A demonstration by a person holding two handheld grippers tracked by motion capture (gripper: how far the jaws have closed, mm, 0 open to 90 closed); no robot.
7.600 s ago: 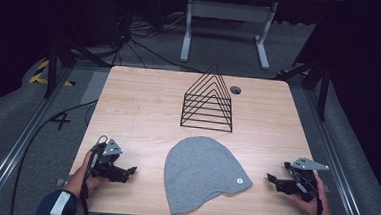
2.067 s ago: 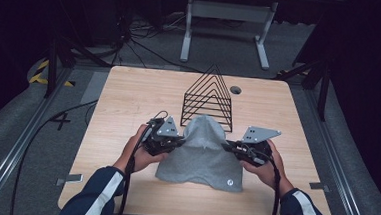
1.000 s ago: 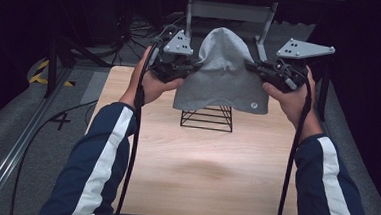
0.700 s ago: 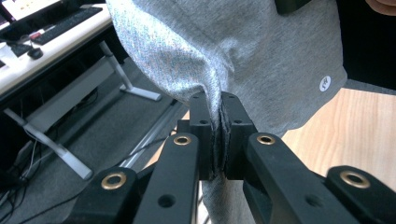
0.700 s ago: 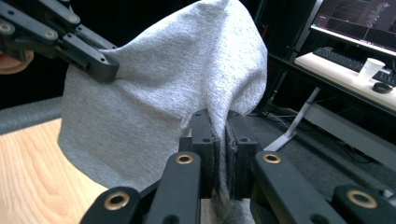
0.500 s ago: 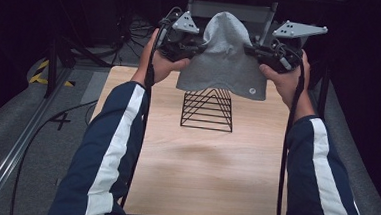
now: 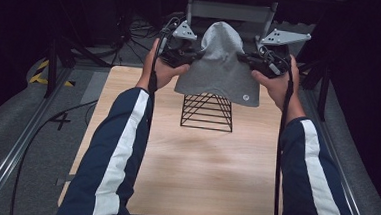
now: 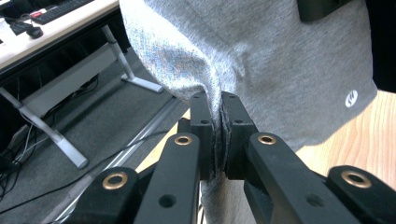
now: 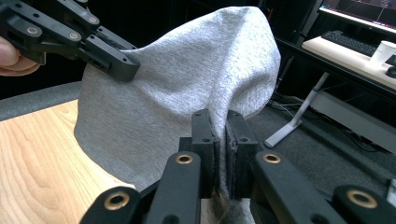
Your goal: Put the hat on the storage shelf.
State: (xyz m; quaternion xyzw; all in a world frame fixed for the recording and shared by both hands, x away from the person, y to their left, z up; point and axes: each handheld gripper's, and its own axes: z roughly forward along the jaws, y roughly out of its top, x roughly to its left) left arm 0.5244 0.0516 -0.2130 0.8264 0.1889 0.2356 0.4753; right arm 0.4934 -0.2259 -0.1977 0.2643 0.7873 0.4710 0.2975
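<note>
From my seat, the grey beanie [image 7: 220, 64] is up in the air over the far end of the counter [image 7: 195, 163], right above the black wire rack [image 7: 207, 111]. Its long axis runs vertical, crown pointing up, open hem hanging down. It's stretched between the two tools: left tool [image 7: 185, 54] pinching the fabric on one side edge, right tool [image 7: 250, 60] clamped on the opposite edge.

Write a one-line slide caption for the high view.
Both hand-held grippers, left and right, hold a grey knit beanie above a black wire rack.
</note>
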